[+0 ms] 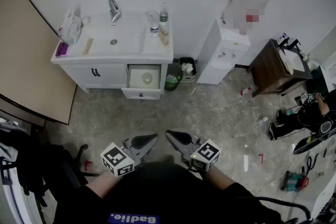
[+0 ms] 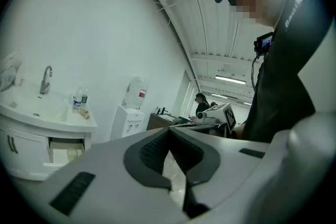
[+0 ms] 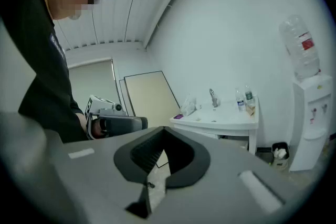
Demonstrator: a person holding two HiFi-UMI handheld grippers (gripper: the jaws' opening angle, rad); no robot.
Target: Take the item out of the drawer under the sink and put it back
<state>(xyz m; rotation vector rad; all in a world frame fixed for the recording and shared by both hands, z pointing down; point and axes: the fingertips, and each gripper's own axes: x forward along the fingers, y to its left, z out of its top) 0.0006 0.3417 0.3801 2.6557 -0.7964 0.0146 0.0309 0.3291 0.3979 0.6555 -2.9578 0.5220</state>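
The white sink cabinet (image 1: 94, 72) stands against the far wall. Its right-hand drawer (image 1: 144, 77) is pulled open, and a small round pale item (image 1: 147, 77) lies inside. The same drawer (image 2: 65, 149) and item (image 2: 72, 153) show small in the left gripper view. My left gripper (image 1: 145, 141) and right gripper (image 1: 177, 138) are held close to my body, well back from the cabinet. Each is shut with nothing between its jaws. The left gripper (image 2: 169, 131) points toward the water cooler. The right gripper (image 3: 161, 131) points toward the sink (image 3: 218, 119).
Water bottles (image 1: 153, 24) stand on the countertop. A green bag (image 1: 171, 81) and a small bin (image 1: 187, 68) sit right of the drawer, then a water cooler (image 1: 226, 50) and a brown cabinet (image 1: 272, 68). A beige board (image 1: 31, 55) leans at the left. A person (image 1: 315, 113) sits at far right.
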